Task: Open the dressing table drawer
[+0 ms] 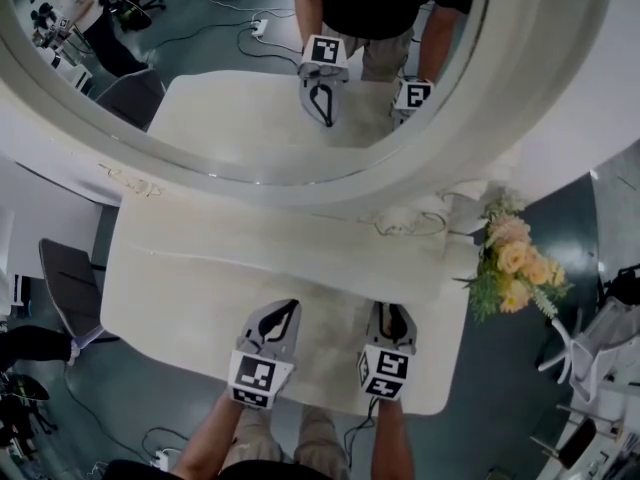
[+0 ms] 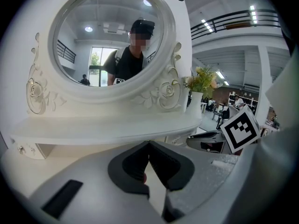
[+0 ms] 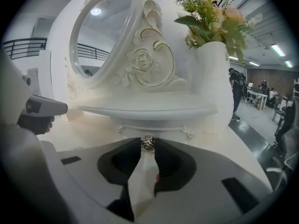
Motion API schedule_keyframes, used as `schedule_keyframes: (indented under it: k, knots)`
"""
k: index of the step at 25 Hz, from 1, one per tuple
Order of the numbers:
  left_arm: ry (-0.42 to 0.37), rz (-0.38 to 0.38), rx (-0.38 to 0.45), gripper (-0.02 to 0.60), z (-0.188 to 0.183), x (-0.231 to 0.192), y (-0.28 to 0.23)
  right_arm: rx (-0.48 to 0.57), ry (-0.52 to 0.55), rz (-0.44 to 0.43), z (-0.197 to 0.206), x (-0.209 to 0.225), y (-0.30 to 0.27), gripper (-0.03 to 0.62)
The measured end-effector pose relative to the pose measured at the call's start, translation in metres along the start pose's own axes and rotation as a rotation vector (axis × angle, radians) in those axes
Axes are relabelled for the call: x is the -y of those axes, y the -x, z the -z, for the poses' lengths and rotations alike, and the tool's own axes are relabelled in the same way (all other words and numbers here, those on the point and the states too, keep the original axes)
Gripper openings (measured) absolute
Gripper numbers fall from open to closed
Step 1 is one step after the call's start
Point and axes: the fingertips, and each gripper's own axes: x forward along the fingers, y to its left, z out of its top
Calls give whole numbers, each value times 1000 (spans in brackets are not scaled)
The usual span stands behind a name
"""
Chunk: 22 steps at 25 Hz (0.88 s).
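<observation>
The white dressing table (image 1: 180,298) lies under me, with its oval mirror (image 1: 250,118) on a raised shelf (image 3: 149,110). Below that shelf is a small drawer front (image 3: 163,128) with a metal knob (image 3: 148,143). My right gripper (image 3: 148,146) is shut on this knob, one dark pad on each side of it. In the head view the right gripper (image 1: 392,311) points at the shelf's front edge, which hides the knob. My left gripper (image 1: 291,308) rests beside it over the tabletop. Its tips meet in the left gripper view (image 2: 149,144), with nothing between them.
A white vase of yellow and pink flowers (image 1: 515,263) stands at the table's right end, close to the right gripper. A grey chair (image 1: 70,288) sits off the left edge. Cables and chairs lie on the floor around. The mirror shows the person and both grippers.
</observation>
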Motion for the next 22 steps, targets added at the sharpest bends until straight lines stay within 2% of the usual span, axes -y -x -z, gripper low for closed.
schedule_keyframes:
  k: [12,22]
  knots:
    - [-32,14,17,3,3,7,10,-11,-12,2,16,-7,18,91]
    - [-13,25,-4,3,9,8,20,-7,-21,13,21,-10,27,91]
